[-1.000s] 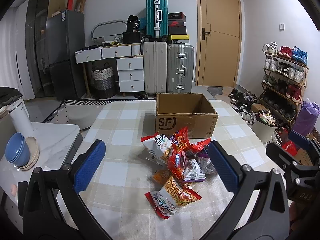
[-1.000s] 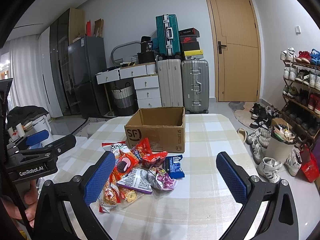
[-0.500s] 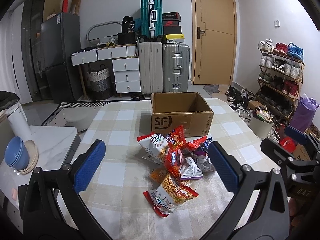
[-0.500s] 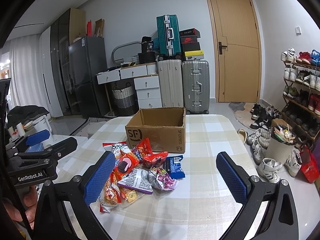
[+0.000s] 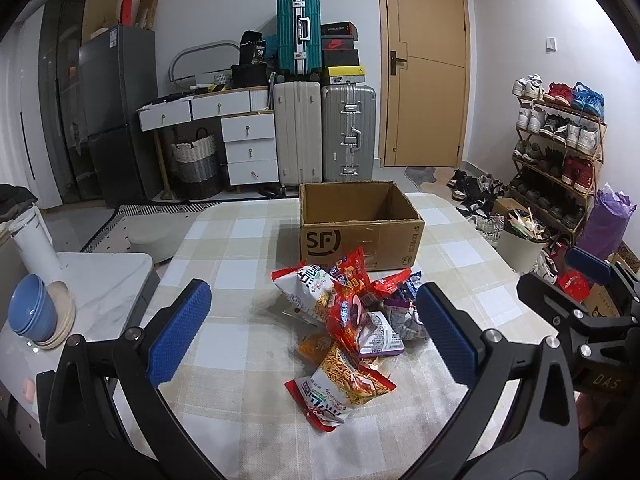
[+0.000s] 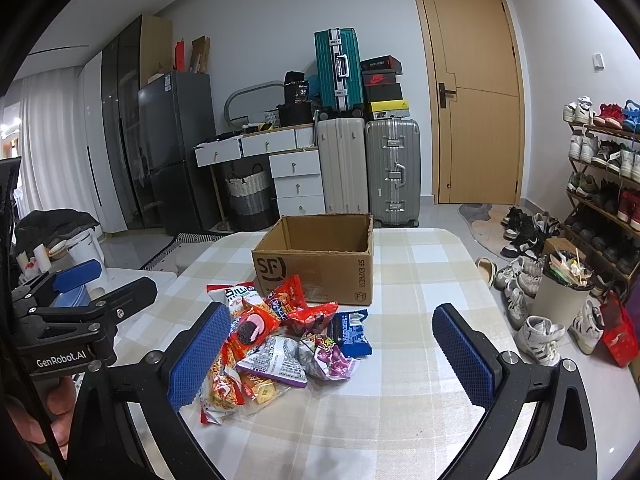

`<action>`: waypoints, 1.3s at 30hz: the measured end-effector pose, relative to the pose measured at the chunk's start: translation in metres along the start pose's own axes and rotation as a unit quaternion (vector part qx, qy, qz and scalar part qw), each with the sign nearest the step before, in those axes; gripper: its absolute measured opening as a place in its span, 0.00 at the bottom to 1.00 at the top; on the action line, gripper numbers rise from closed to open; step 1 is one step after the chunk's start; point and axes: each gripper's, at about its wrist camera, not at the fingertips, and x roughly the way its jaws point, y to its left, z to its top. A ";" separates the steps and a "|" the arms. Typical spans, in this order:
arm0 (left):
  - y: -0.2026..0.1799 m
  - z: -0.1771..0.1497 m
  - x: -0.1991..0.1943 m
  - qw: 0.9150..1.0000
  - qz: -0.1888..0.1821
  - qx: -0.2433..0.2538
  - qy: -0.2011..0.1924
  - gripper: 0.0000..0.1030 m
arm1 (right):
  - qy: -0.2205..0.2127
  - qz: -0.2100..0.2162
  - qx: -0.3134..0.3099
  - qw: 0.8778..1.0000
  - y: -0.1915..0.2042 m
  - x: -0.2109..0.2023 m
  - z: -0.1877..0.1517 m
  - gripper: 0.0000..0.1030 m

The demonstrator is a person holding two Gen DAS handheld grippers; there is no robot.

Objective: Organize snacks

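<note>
Snack packets (image 5: 352,320) heaped on checked table (image 5: 224,360), cardboard box (image 5: 360,228) behind, nothing visible inside, both claws spread wide, holding nothing

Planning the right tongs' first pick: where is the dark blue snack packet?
In the right wrist view, the dark blue packet lies at the pile's right edge on the table, just before the cardboard box.

Seen from the right wrist, the right gripper (image 6: 332,354) hangs above the checked table (image 6: 420,392) with its blue pads spread wide and nothing between them. A heap of snack packets (image 6: 280,344) lies at ten o'clock from its midpoint, the open cardboard box (image 6: 320,264) just behind at twelve. The left gripper (image 6: 76,300) shows at nine o'clock.
</note>
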 end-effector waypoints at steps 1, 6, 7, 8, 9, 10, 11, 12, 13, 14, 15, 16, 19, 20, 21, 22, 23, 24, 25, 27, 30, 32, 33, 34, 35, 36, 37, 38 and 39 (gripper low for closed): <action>0.001 0.000 0.000 1.000 -0.001 -0.001 0.001 0.99 | 0.000 0.000 0.000 1.000 0.000 0.000 0.000 1.00; 0.000 0.000 0.001 1.000 -0.002 0.000 0.000 0.99 | 0.000 0.000 0.000 1.000 0.000 0.000 0.000 1.00; 0.000 0.000 0.001 1.000 -0.001 0.000 0.000 0.99 | 0.000 -0.001 0.000 1.000 0.000 0.000 0.000 1.00; 0.000 0.000 0.001 1.000 -0.001 0.000 -0.001 0.99 | 0.000 0.000 0.001 1.000 0.000 0.000 0.000 1.00; 0.001 0.000 0.001 1.000 0.000 -0.001 -0.001 0.99 | 0.000 0.000 0.001 1.000 0.000 0.000 0.000 1.00; 0.002 -0.001 0.003 1.000 0.001 -0.001 0.000 0.99 | 0.001 0.000 0.000 1.000 0.001 0.001 0.000 1.00; 0.003 -0.001 0.003 1.000 0.002 -0.002 0.000 0.99 | 0.001 -0.001 0.000 1.000 0.001 0.000 0.000 1.00; 0.005 -0.002 0.005 1.000 0.003 -0.004 0.001 0.99 | 0.000 -0.001 0.000 1.000 0.001 0.000 0.000 1.00; 0.007 -0.003 0.007 1.000 0.004 -0.006 0.002 0.99 | 0.000 -0.001 0.000 1.000 0.001 0.000 0.000 1.00; 0.009 -0.004 0.008 1.000 0.006 -0.009 0.004 0.99 | 0.001 -0.001 0.001 1.000 0.001 0.000 0.000 1.00; 0.011 -0.004 0.009 1.000 0.008 -0.012 0.005 0.99 | 0.001 -0.001 0.002 1.000 0.001 0.000 -0.001 1.00; 0.013 -0.005 0.012 1.000 0.009 -0.014 0.007 0.99 | 0.001 -0.001 0.003 1.000 0.000 0.001 -0.001 1.00; 0.019 -0.008 0.018 1.000 0.003 -0.018 0.017 0.99 | 0.002 -0.002 0.005 1.000 -0.001 0.002 -0.003 1.00; 0.020 -0.011 0.022 1.000 -0.001 -0.018 0.022 0.99 | 0.003 -0.002 0.007 1.000 -0.001 0.002 -0.004 1.00; 0.021 -0.014 0.026 0.999 -0.005 -0.017 0.027 0.99 | 0.003 -0.002 0.008 1.000 -0.003 0.003 -0.005 1.00; 0.022 -0.018 0.031 0.999 -0.013 -0.017 0.034 0.99 | 0.005 -0.002 0.010 1.000 -0.005 0.004 -0.006 1.00; 0.023 -0.024 0.036 0.999 -0.024 -0.016 0.043 0.99 | 0.007 -0.002 0.011 1.000 -0.005 0.006 -0.007 1.00; 0.023 -0.029 0.042 0.998 -0.034 -0.014 0.051 0.99 | 0.010 -0.002 0.012 1.000 -0.006 0.008 -0.008 1.00; 0.021 -0.037 0.050 0.997 -0.049 -0.004 0.061 0.99 | 0.012 -0.001 0.014 1.000 -0.007 0.010 -0.009 1.00; 0.016 -0.053 0.064 0.995 -0.062 0.016 0.079 0.99 | 0.016 -0.001 0.015 1.000 -0.009 0.012 -0.012 1.00; 0.011 -0.078 0.088 0.990 -0.091 0.042 0.103 0.99 | 0.021 -0.002 0.018 1.000 -0.013 0.018 -0.017 1.00; 0.010 -0.090 0.104 0.986 -0.103 0.053 0.116 0.95 | 0.028 0.000 0.023 0.999 -0.017 0.023 -0.020 1.00; 0.009 -0.095 0.113 0.985 -0.108 0.059 0.124 0.89 | 0.031 0.000 0.024 0.999 -0.018 0.027 -0.021 1.00; 0.008 -0.100 0.120 0.983 -0.115 0.061 0.129 0.87 | 0.034 0.000 0.026 0.999 -0.019 0.029 -0.023 1.00; 0.008 -0.103 0.127 0.981 -0.125 0.064 0.132 0.86 | 0.038 0.001 0.028 0.999 -0.020 0.033 -0.024 1.00; 0.006 -0.107 0.134 0.978 -0.139 0.069 0.137 0.86 | 0.041 0.002 0.029 0.999 -0.022 0.036 -0.026 1.00; 0.004 -0.109 0.140 0.977 -0.141 0.077 0.142 0.86 | 0.044 0.002 0.029 0.999 -0.023 0.039 -0.027 1.00; 0.002 -0.111 0.144 0.975 -0.143 0.086 0.145 0.86 | 0.047 0.002 0.030 0.998 -0.024 0.043 -0.029 1.00; -0.002 -0.115 0.150 0.973 -0.150 0.098 0.147 0.86 | 0.049 0.002 0.031 0.998 -0.026 0.045 -0.030 1.00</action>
